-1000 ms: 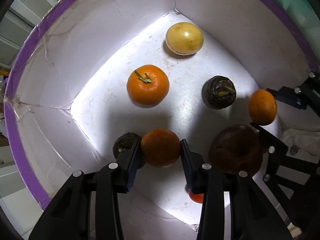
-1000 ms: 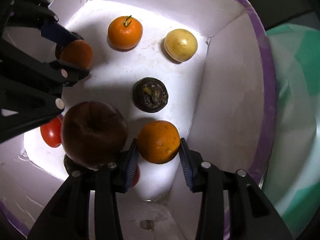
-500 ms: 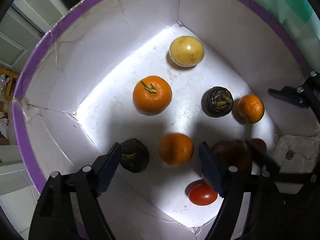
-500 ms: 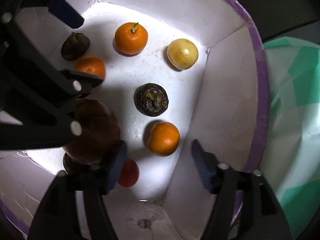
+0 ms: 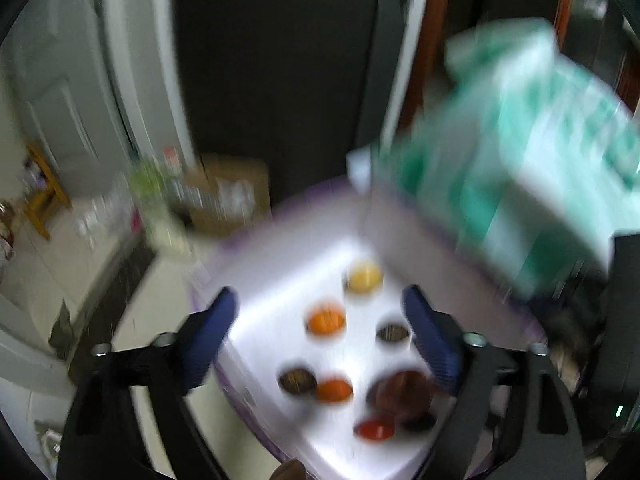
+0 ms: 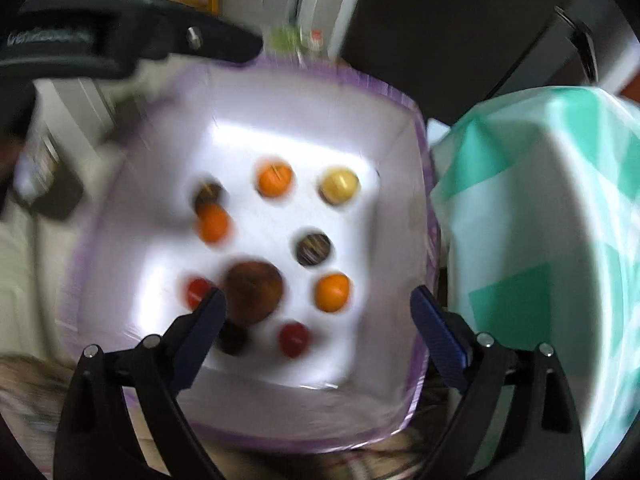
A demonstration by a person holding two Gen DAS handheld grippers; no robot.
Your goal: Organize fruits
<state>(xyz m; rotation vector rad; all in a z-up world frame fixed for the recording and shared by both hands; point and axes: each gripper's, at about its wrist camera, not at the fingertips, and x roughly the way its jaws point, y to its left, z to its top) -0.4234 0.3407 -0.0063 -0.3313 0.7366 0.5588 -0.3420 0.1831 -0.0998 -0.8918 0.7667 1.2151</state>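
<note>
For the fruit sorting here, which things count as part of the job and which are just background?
Job: white box with purple rim; oranges; yellow fruit; big brown fruit; red fruits.
Background: green-checked cloth; cardboard carton; wooden stool.

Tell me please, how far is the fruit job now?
Nine fruits already lie in the purple-rimmed box, among them three oranges, the nearest beside the big dark fruit. Nothing is in hand: left gripper and right gripper are above the box, jaws opening, empty. Blur hides whether more fruit waits outside.
</note>
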